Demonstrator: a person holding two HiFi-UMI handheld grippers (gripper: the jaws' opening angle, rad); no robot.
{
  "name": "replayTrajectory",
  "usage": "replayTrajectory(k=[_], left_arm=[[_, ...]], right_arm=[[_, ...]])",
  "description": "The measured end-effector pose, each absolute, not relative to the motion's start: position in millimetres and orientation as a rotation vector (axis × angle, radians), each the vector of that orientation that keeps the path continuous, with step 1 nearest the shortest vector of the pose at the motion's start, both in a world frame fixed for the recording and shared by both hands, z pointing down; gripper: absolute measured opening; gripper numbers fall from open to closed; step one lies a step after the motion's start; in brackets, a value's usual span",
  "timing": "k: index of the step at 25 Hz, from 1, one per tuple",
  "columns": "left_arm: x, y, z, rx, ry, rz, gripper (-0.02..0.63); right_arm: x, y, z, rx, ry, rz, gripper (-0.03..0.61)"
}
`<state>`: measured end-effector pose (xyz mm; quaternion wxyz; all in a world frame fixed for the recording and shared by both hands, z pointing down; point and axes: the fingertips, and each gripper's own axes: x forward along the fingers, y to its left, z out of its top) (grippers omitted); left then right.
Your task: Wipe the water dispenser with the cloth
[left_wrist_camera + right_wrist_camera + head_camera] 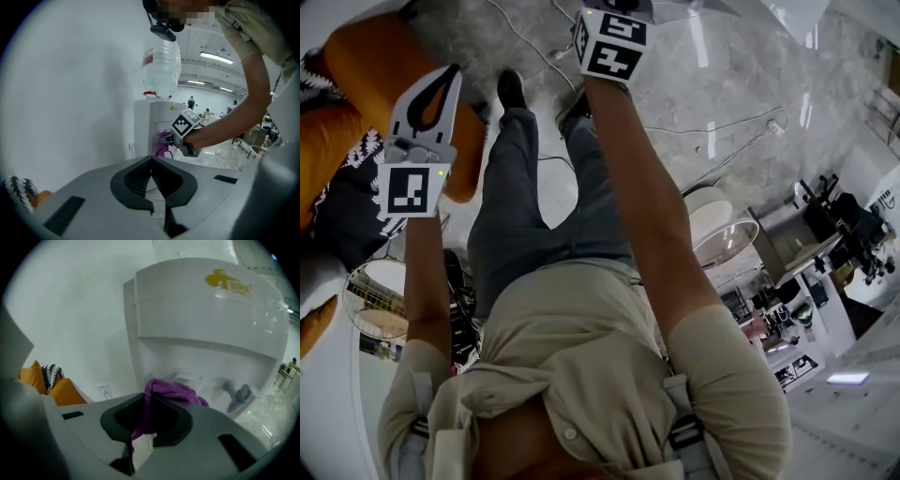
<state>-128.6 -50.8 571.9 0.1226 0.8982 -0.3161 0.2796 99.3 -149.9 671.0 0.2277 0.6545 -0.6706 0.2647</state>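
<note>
While the purple cloth (168, 392) is pinched in the clenched jaws of the right gripper (149, 404), it sits at the tap recess of the white water dispenser (211, 319) — close against the front, though contact is not certain. Wiping looks under way around the taps. The upper panel, the sides and the bottle (161, 65) on top seem left to do, though no dirt shows. The left gripper (151, 161) hangs back, jaws closed on nothing.

Glossy grey marble floor (722, 84), plain white wall (70, 93), orange sofa (366, 56), patterned cushion (52, 373), ceiling strip lights (216, 57).
</note>
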Motion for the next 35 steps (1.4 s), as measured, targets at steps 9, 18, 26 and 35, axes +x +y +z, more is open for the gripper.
replayTrajectory(k=[9,18,26,35], left_arm=[[-158.7,-65.1,594.8,2.592,-0.946,0.828,0.017],[-141.9,-61.4,605.3,2.620,-0.880,0.852,0.017],[-113.7,-57.8,612.0,2.664,-0.810,0.874,0.017],[-103.9,-41.9,613.3,2.647,-0.845,0.865,0.017]], right_arm=[[62.9,-184.2,702.9,1.738,-1.878,0.687,0.058],[160.9,-177.0,729.3,1.919,-1.766,0.633,0.058],[270.0,-128.8,734.3,2.047,-1.528,0.599,0.058],[228.2,-144.1,759.1,1.932,-1.654,0.602,0.058]])
